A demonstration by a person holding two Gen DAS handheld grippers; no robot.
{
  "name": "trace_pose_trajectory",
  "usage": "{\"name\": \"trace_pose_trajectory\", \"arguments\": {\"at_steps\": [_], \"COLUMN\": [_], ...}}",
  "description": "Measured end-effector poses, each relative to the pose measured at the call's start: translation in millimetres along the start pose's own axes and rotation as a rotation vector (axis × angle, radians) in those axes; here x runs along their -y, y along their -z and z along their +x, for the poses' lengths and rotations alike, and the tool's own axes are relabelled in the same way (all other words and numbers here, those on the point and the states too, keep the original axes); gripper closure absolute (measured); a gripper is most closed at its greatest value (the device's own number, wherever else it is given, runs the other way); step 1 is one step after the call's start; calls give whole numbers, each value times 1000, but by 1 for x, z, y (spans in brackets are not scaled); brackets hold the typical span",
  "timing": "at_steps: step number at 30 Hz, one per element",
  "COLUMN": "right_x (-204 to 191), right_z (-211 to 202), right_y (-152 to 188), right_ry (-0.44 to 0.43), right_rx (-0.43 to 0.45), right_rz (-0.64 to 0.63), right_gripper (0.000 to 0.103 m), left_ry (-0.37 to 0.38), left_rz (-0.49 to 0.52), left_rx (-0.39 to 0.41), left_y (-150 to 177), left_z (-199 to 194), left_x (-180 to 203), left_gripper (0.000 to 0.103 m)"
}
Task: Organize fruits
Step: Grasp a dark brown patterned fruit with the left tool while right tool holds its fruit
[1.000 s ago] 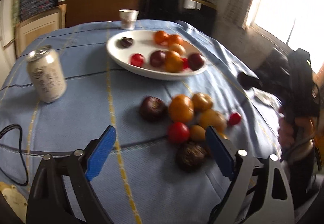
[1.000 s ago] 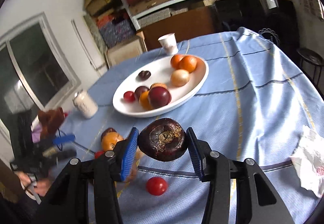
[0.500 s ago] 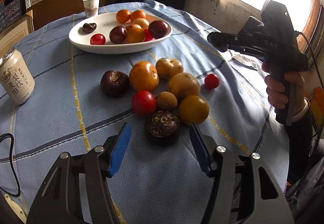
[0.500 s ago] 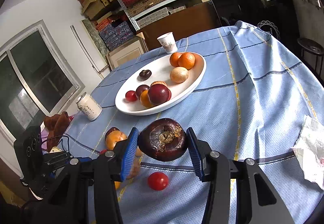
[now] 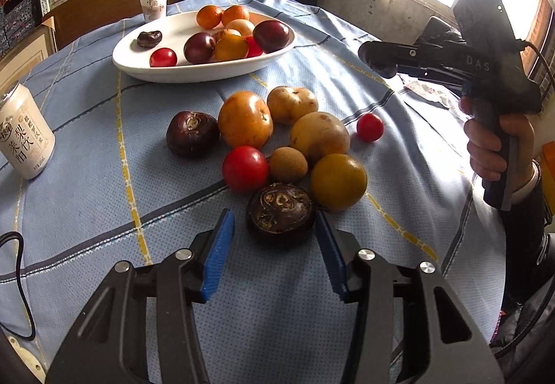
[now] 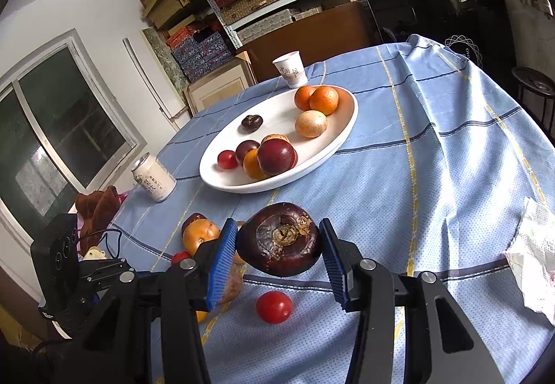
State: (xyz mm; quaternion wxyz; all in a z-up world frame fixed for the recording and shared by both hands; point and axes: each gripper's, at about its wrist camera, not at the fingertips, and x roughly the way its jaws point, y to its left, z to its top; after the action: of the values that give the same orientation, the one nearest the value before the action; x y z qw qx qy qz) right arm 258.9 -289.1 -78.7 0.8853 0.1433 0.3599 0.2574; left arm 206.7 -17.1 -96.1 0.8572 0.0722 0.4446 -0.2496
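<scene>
Fruit lies loose on the blue checked tabletop (image 5: 86, 127) below the white oval plate (image 5: 194, 71). Your left tongs (image 5: 274, 240) are closing around a dark brown round fruit (image 5: 281, 210), the left pad still clear. Your right tongs (image 6: 278, 250) grip another dark wrinkled fruit (image 6: 280, 240) aloft.

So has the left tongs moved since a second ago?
Yes. The left tongs came down and forward toward the fruit pile; their jaws are closing around the dark fruit, and the can now sits further left.
</scene>
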Motion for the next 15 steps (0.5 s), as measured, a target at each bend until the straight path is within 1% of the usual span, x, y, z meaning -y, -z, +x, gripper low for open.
{"name": "trace_pose_trajectory", "arguments": {"at_steps": [2,4,5,11,15], "right_x": [-1,0,0,-1,-1], "right_z": [0,0,0,0,0], "right_y": [0,0,0,-1,-1], "right_ry": [-1,-3,-3,6,9], "right_rx": [0,-1,0,-3,-1], "right_rz": [-2,-2,-2,-5,-10], "right_gripper": [54,54,54,54,54], "left_ry": [-1,10,16,8,5], "left_rz": [3,3,3,-19,-34], "left_rx": [-4,-5,-5,8,50], "left_y": [0,0,0,0,-1], "left_z": [2,2,1,-2,-12], "left_x": [0,1,1,-3,-6], "left_gripper": [55,60,61,61,61]}}
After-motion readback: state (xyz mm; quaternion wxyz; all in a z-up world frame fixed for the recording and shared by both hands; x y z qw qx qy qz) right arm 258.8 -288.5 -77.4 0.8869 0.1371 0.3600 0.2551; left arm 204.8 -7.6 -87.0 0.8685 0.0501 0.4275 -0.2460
